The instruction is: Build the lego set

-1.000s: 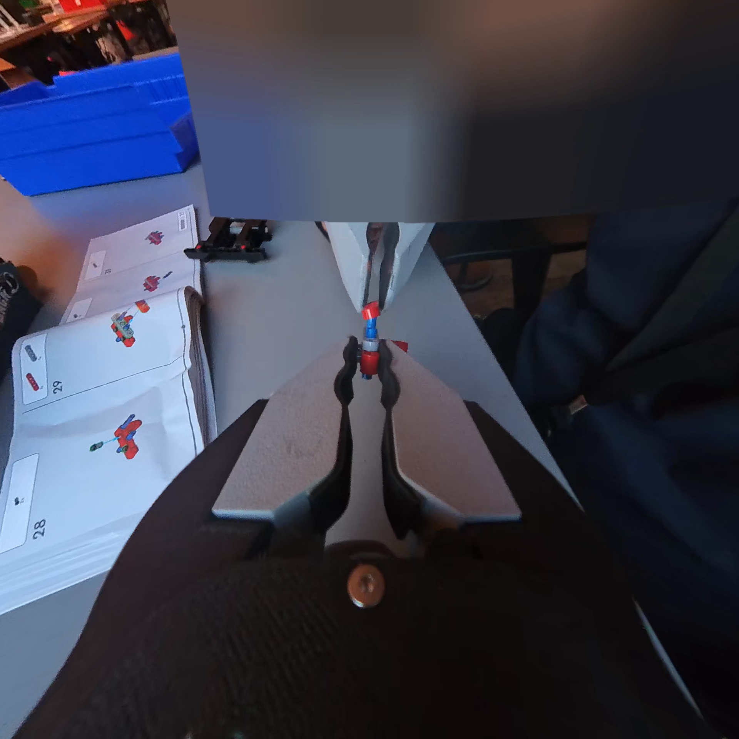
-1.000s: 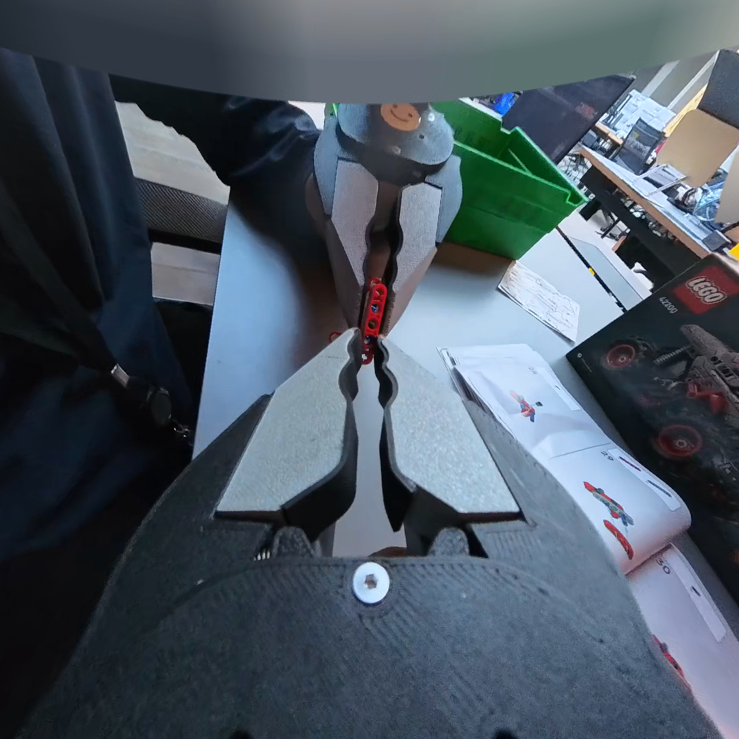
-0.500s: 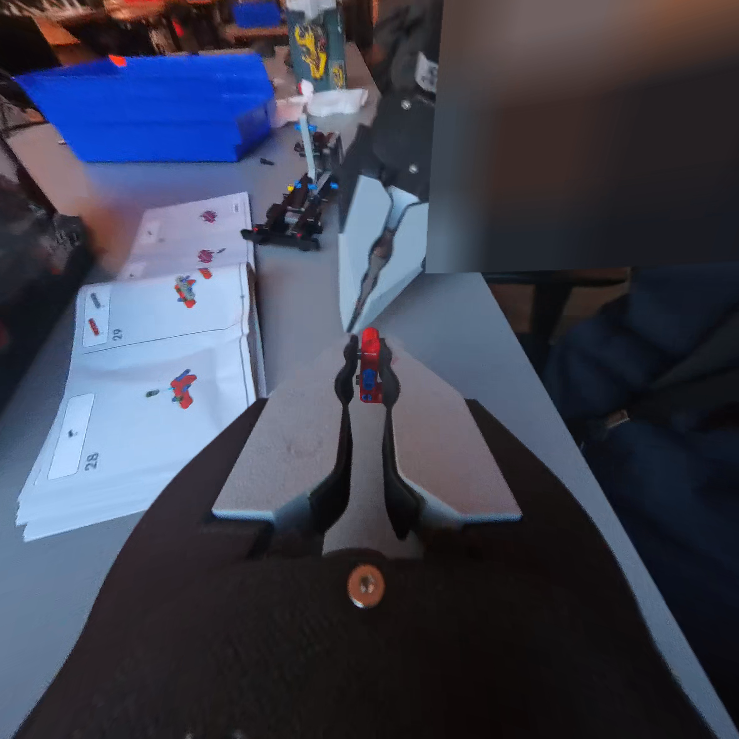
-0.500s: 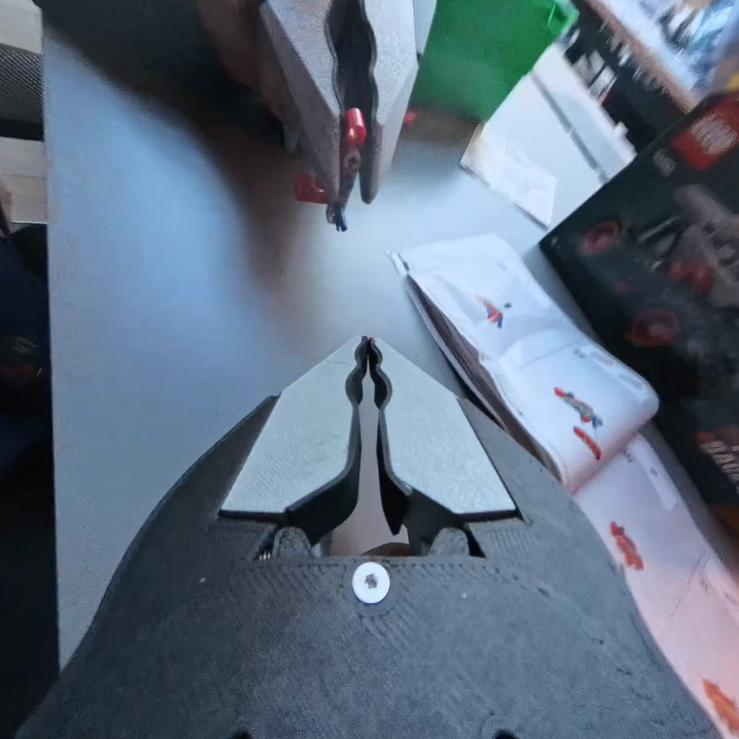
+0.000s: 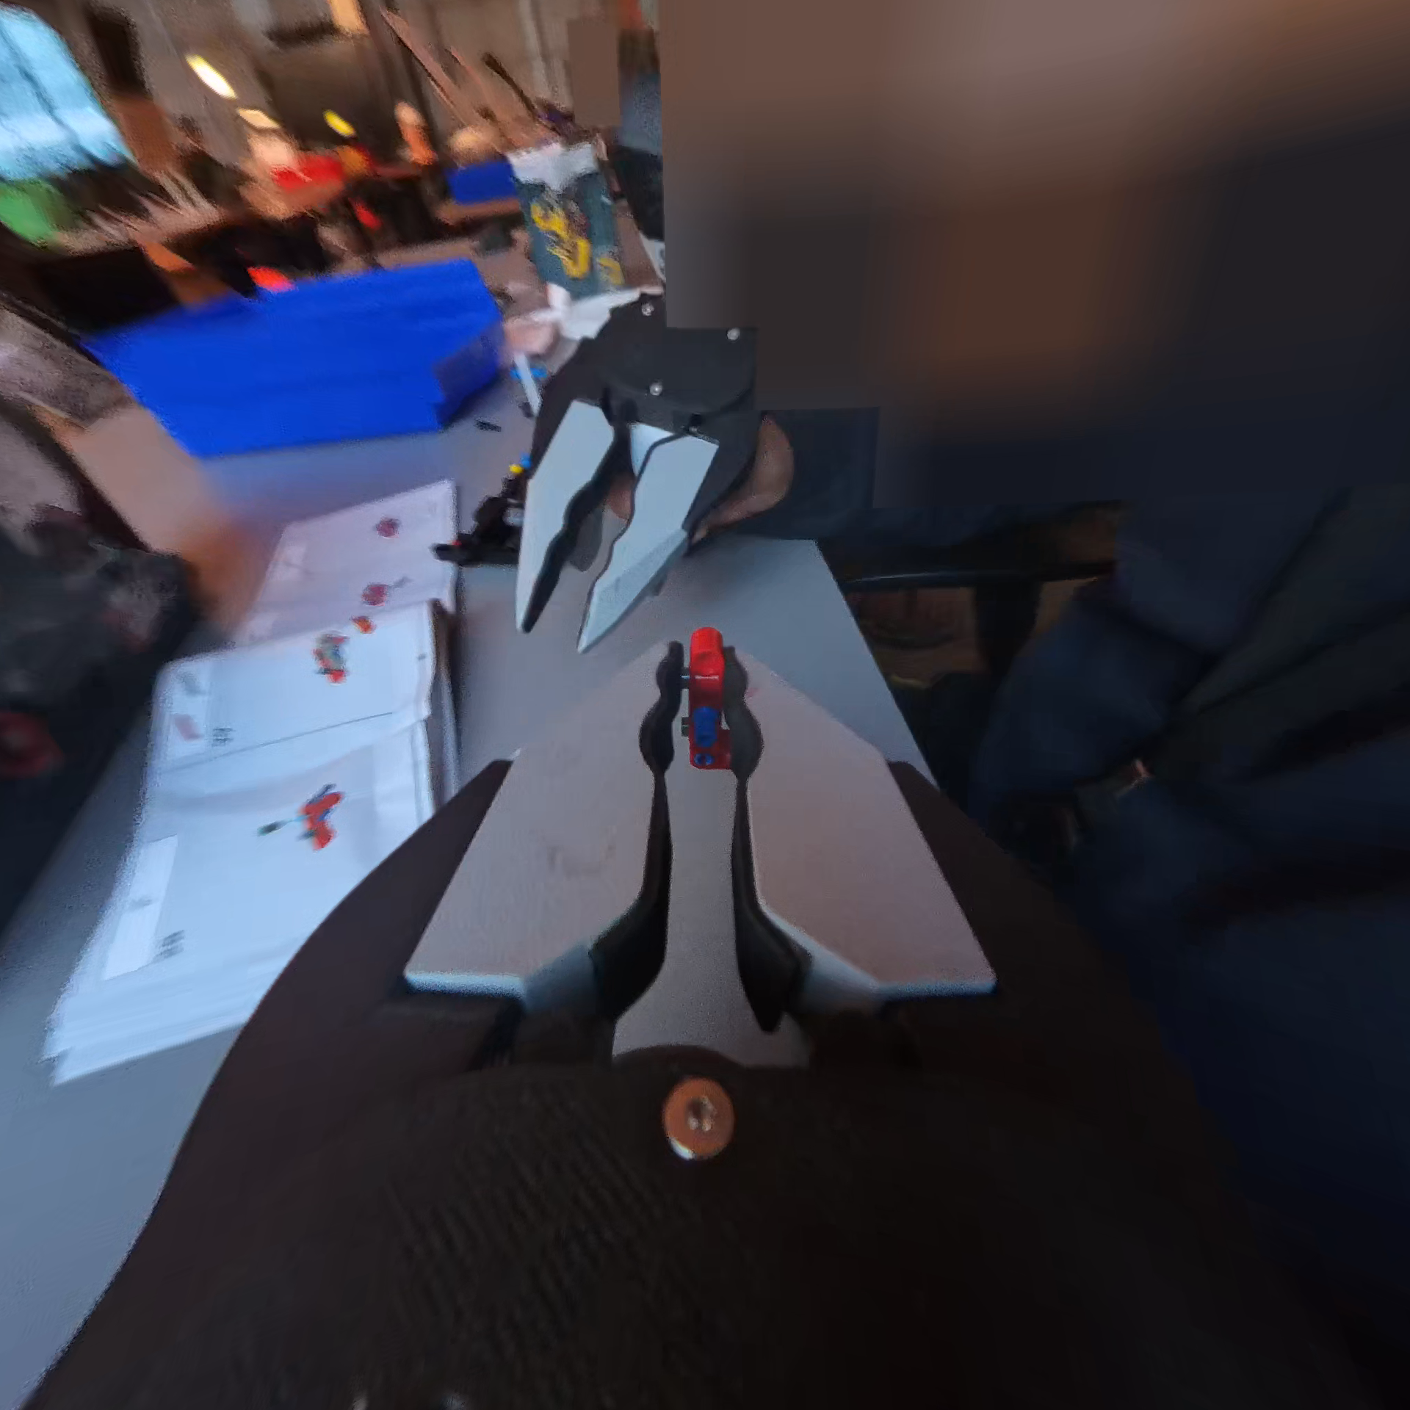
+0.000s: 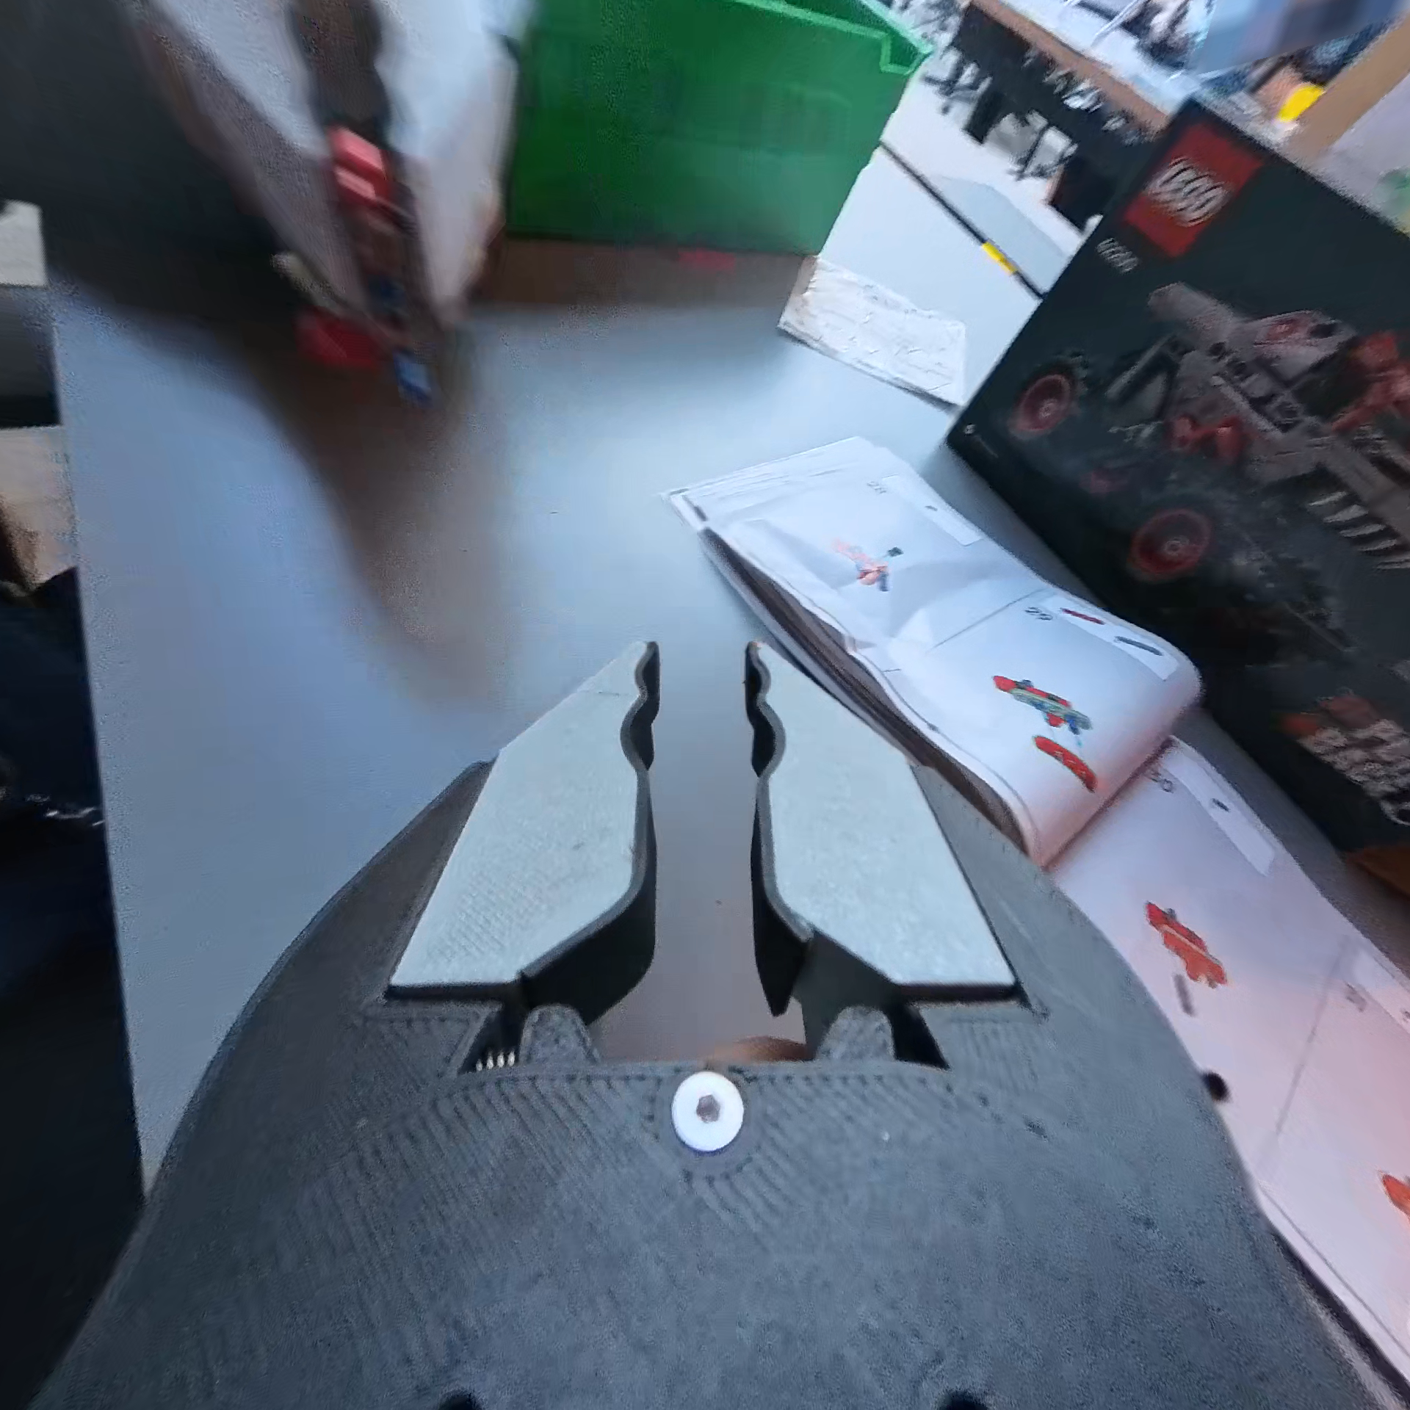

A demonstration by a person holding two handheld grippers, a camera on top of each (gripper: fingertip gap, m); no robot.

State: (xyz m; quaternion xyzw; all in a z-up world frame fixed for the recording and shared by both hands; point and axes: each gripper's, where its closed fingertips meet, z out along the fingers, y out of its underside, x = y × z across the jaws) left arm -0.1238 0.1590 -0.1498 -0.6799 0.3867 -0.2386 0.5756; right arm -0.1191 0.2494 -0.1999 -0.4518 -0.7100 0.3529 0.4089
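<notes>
My left gripper (image 5: 700, 658) is shut on a small red and blue lego assembly (image 5: 706, 702) and holds it above the grey table (image 5: 488, 656). My right gripper (image 6: 700, 658) is open and empty over the table (image 6: 381, 580); it also shows in the left wrist view (image 5: 561, 629), just beyond the assembly. The left gripper with the red assembly (image 6: 358, 252) appears blurred at the upper left of the right wrist view. An open instruction booklet (image 5: 290, 763) lies left of the left gripper and shows in the right wrist view (image 6: 954, 656) too.
A blue bin (image 5: 305, 358) stands at the far left and a black partly built lego frame (image 5: 496, 519) lies behind the booklet. A green bin (image 6: 687, 114) stands at the back, a dark lego box (image 6: 1236, 427) at the right. A person in dark clothing (image 5: 1221, 725) sits beside the table. The grippers' ends are close to 11 centimetres from one another.
My right gripper let go of the assembly, drew back and opened. My left gripper kept hold of the assembly and turned it. Both views swung.
</notes>
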